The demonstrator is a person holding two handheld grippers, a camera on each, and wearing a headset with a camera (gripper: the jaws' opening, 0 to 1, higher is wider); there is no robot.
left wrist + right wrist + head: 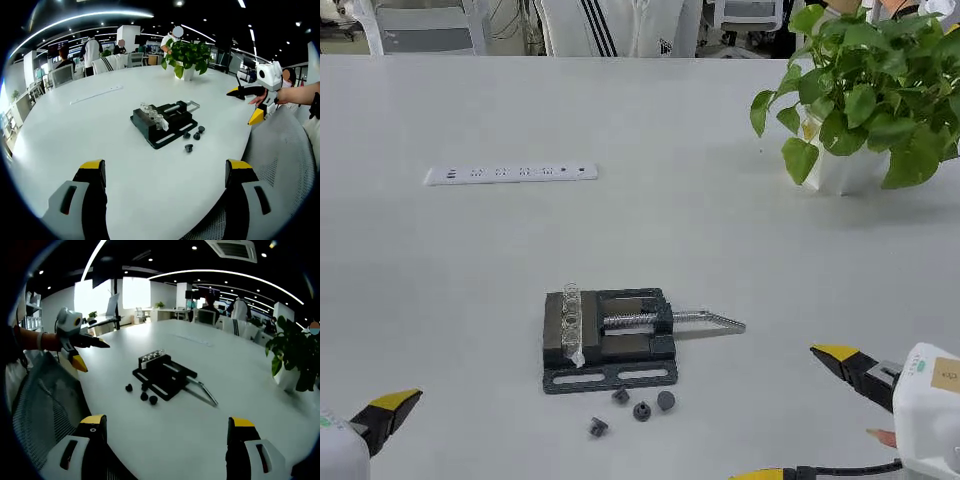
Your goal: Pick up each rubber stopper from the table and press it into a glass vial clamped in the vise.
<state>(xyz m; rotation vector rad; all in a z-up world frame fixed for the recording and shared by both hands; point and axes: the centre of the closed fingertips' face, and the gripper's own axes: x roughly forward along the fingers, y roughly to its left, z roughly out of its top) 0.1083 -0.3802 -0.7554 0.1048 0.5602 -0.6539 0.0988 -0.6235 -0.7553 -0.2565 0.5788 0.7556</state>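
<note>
Rubber stoppers point(641, 410): four, small, dark grey, loose on the white surface point(470, 280) in the lower centre of the head view, just below the vise point(610, 345). Judged light, soft and grippy, apt to roll; best pinched across the wider head, narrow end leading.
Glass vials point(571, 318): clear row clamped upright at the vise's left end; fragile, so pressing wants a gentle, straight push.
Left tongs point(165, 167): jaws spread wide, empty, at the lower left of the head view, well apart from the stoppers.
Right tongs point(168, 421): likewise wide and empty, lower right, pointing in toward the vise.
</note>
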